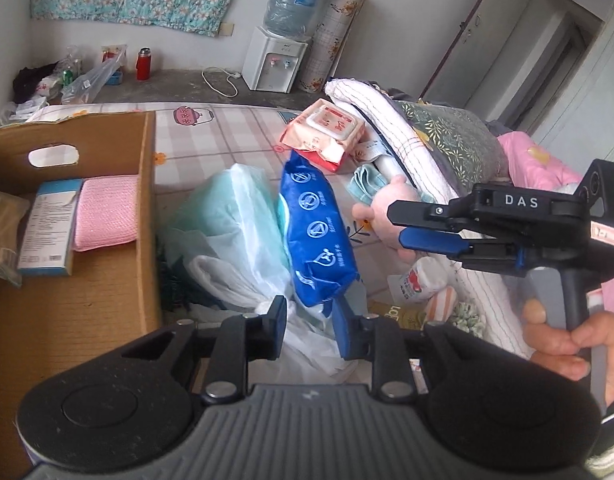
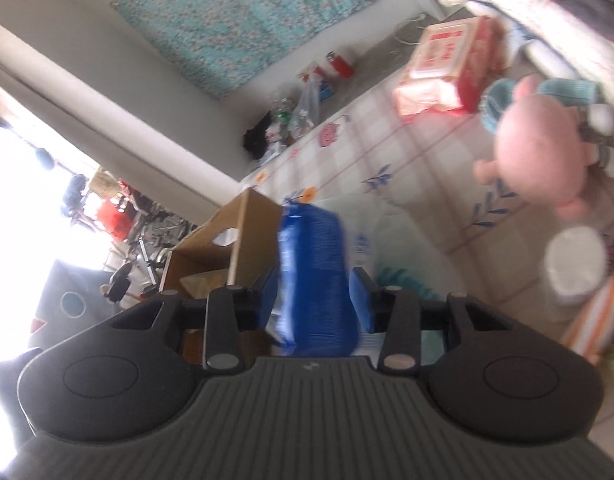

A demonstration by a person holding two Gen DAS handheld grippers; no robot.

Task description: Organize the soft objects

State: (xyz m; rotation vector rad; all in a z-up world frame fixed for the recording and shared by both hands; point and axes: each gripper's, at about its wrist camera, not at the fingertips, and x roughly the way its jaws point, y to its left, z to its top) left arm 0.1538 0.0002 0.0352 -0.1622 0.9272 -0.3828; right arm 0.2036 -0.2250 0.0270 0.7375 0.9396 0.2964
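Low centre of the left wrist view: left tongs (image 1: 311, 320) narrowly parted about the bottom seam of the blue wipes pack (image 1: 319, 220), which leans on plastic bags (image 1: 227, 208) on the bed, actual pinch impossible to tell. Likely to slip off so thin a seam and drop short of the cardboard box (image 1: 147, 216) wall at left. Shown only here: right tongs (image 1: 395, 226) slightly spread, empty, short of the pack; blurred right wrist view falsely suggests it between them.

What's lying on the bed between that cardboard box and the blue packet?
In the left wrist view, crumpled white and pale green plastic bags fill the stretch between the cardboard box and the blue packet, pressed close against both.
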